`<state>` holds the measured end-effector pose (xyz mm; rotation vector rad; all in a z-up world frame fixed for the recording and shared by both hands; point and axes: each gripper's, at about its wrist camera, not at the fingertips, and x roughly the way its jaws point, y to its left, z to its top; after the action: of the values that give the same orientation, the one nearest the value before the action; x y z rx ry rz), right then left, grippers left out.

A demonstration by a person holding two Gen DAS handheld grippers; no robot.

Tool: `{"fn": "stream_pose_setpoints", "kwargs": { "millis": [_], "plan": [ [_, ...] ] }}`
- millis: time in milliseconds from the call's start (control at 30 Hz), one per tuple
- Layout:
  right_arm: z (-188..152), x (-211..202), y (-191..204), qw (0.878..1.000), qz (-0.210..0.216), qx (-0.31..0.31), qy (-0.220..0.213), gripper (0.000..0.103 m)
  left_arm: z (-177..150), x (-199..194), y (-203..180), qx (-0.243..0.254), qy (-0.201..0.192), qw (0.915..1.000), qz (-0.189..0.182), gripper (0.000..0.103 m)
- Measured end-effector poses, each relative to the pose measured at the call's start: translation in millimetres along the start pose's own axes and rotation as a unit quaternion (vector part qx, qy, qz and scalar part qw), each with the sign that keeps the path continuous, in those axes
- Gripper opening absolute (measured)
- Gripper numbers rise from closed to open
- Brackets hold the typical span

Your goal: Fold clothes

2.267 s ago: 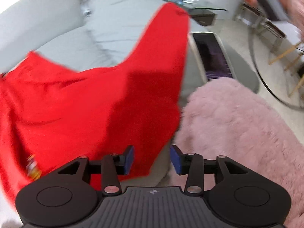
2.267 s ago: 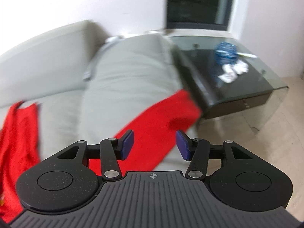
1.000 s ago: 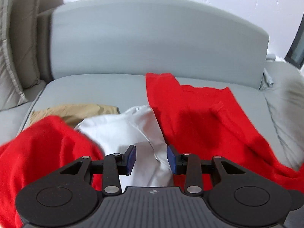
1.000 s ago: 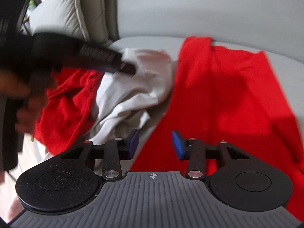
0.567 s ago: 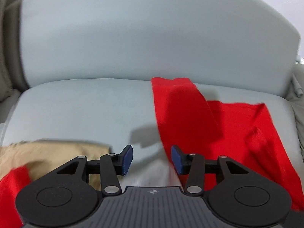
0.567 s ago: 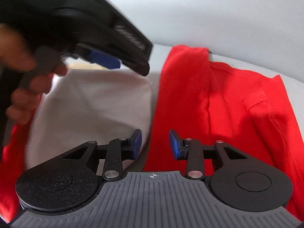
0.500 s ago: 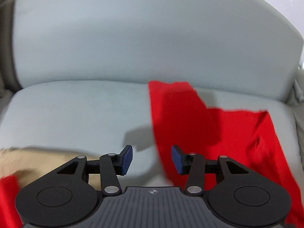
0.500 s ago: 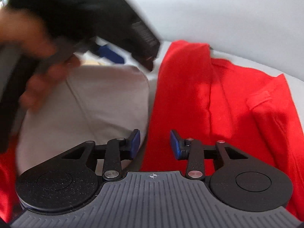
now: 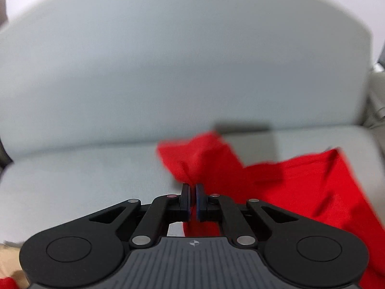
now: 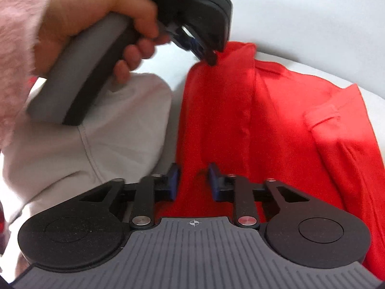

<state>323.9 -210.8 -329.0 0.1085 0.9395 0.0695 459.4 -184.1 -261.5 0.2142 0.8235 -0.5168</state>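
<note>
A red garment [image 10: 276,125] lies spread on the grey sofa seat [image 9: 84,173]; it also shows in the left wrist view [image 9: 300,183]. My left gripper [image 9: 192,192] is shut on the garment's far left corner, pinching a raised fold. In the right wrist view the left gripper [image 10: 209,55] shows at that corner, held by a hand. My right gripper [image 10: 193,175] is open, its fingers over the garment's near left edge, holding nothing.
A white garment [image 10: 96,130] lies bunched just left of the red one. The sofa backrest [image 9: 180,60] rises close behind. A tan cloth [image 9: 9,260] and a scrap of another red cloth [image 9: 7,283] sit at the lower left.
My left gripper has moved in to the red garment's far corner and shut on it. My right gripper has stayed open and shifted slightly over the near edge.
</note>
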Motion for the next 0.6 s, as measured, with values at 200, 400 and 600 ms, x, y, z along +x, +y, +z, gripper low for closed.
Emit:
{"fn": "stream_pose_setpoints", "kwargs": {
  "millis": [200, 400, 600],
  "plan": [
    [-1, -70, -5, 0.998, 0.039, 0.052, -0.013, 0.037, 18, -138, -14, 0.010, -0.102, 0.9948, -0.003, 0.003],
    [-17, -158, -11, 0.990, 0.089, 0.089, -0.071, 0.056, 10, -297, -21, 0.042, -0.200, 0.9782, 0.040, 0.003],
    [-70, -243, 22, 0.990, 0.108, 0.032, -0.090, 0.057, -52, -440, -8, 0.029, -0.240, 0.9640, 0.111, 0.003]
  ]
}}
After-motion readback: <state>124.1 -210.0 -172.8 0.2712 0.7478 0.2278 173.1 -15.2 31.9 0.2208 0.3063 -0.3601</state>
